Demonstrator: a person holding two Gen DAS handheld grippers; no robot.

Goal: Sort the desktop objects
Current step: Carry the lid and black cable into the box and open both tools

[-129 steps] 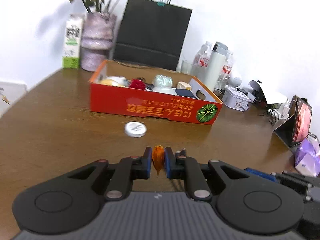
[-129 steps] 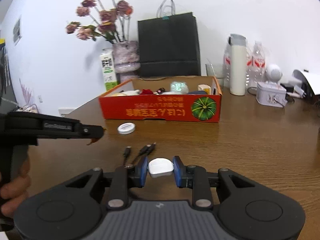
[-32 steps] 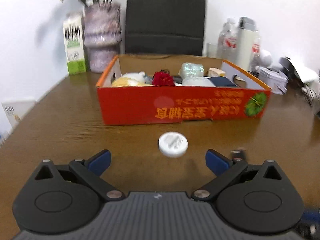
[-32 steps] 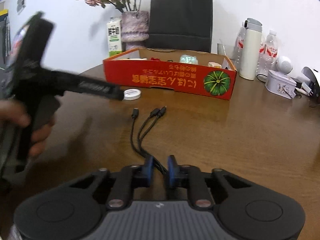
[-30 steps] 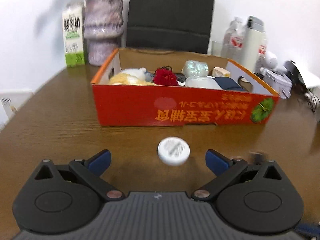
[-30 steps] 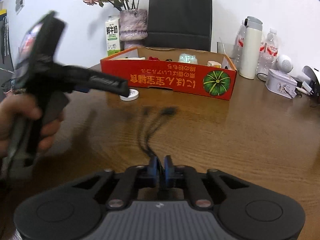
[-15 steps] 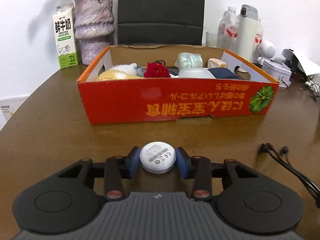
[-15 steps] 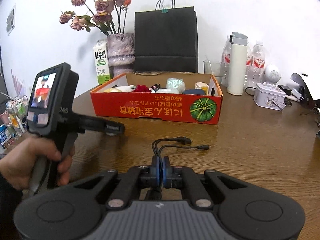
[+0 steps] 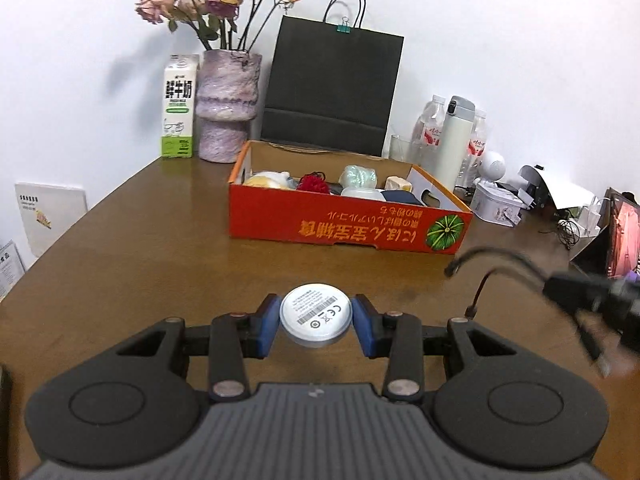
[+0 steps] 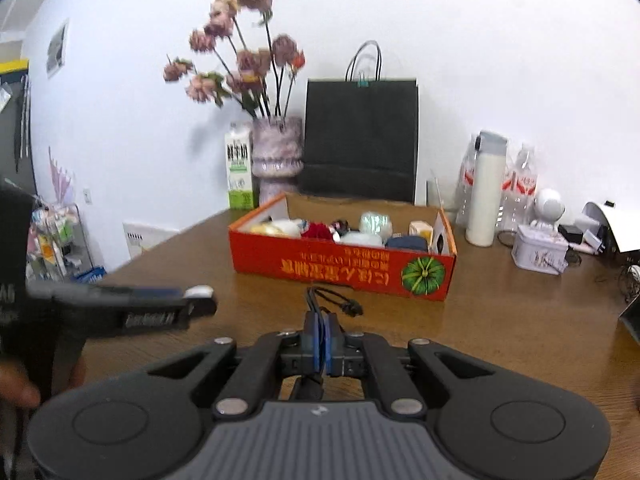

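My left gripper (image 9: 316, 322) is shut on a white round disc (image 9: 316, 315) and holds it above the brown table, in front of the orange cardboard box (image 9: 344, 226). My right gripper (image 10: 322, 342) is shut on a black multi-head cable (image 10: 334, 300), whose plugs stick out ahead of the fingers. The box (image 10: 340, 266) holds several small items. In the left wrist view the right gripper (image 9: 592, 300) shows blurred at the right with the cable (image 9: 484, 266). In the right wrist view the left gripper (image 10: 160, 308) shows at the left with the disc (image 10: 199, 291).
Behind the box stand a milk carton (image 9: 179, 122), a vase of dried roses (image 9: 228, 106) and a black paper bag (image 9: 332, 88). A white flask (image 9: 454, 144), bottles, a small tin (image 9: 496, 208) and cables crowd the right side. A tablet (image 9: 622, 240) stands at the far right.
My left gripper shut on the white disc and lifted it off the table. My right gripper, shut on the cable, rose and moved toward the box.
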